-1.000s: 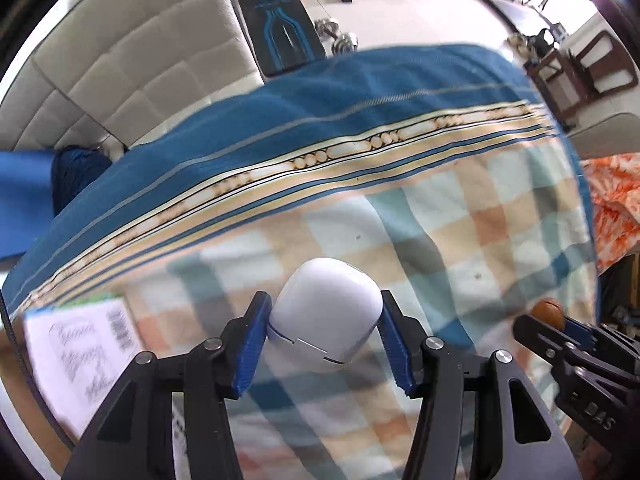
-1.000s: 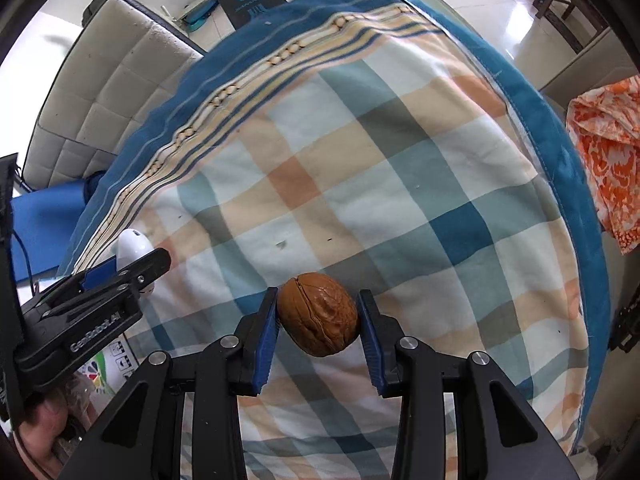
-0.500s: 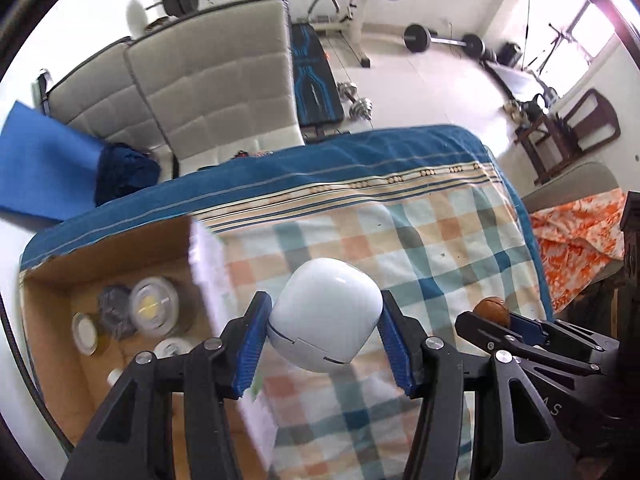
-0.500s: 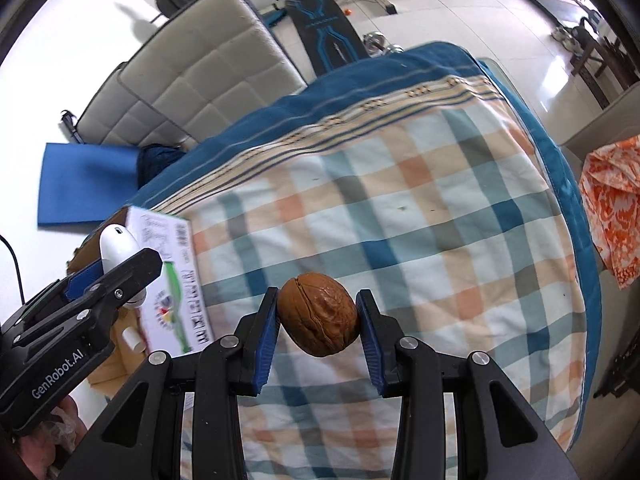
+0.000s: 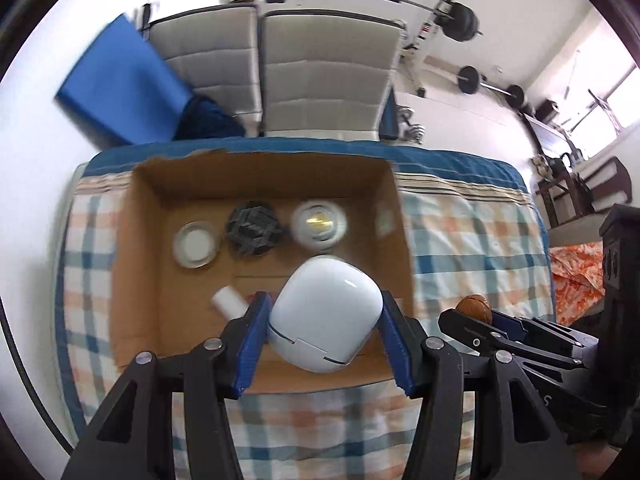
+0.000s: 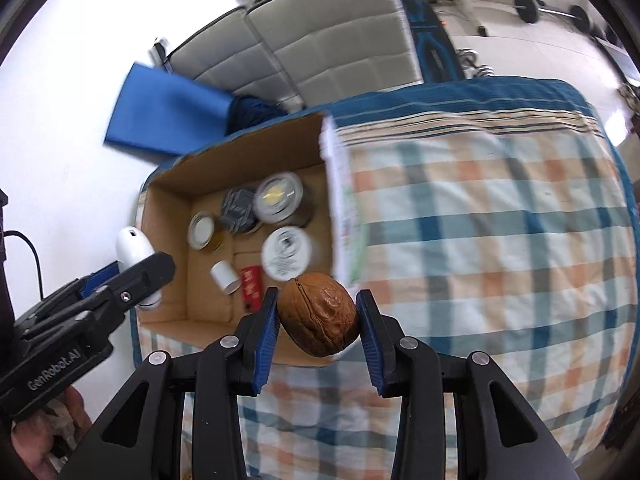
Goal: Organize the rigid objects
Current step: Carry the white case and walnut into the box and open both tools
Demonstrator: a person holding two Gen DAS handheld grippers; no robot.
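My left gripper (image 5: 325, 340) is shut on a white egg-shaped case (image 5: 326, 314), held high over the open cardboard box (image 5: 260, 176) on the checked bedspread. My right gripper (image 6: 318, 326) is shut on a brown walnut (image 6: 318, 314), hanging above the box's near right corner. The left wrist view shows the right gripper with the walnut (image 5: 474, 308) at the right, past the box wall. In the right wrist view the left gripper (image 6: 132, 276) with the white case (image 6: 134, 246) is at the left, over the box's left wall.
Inside the box (image 6: 168, 184) stand a small glass jar (image 5: 196, 246), a dark ribbed lump (image 5: 252, 230), a clear lidded tub (image 5: 319, 222), a white-lidded jar (image 6: 286, 254), a white cap (image 6: 225, 278) and a red packet (image 6: 251, 282). A padded grey headboard (image 5: 320, 76) and gym weights lie beyond the bed.
Both grippers rose and swung left across the bedspread, carrying the case and the walnut. The cardboard box has come fully into view beneath them.
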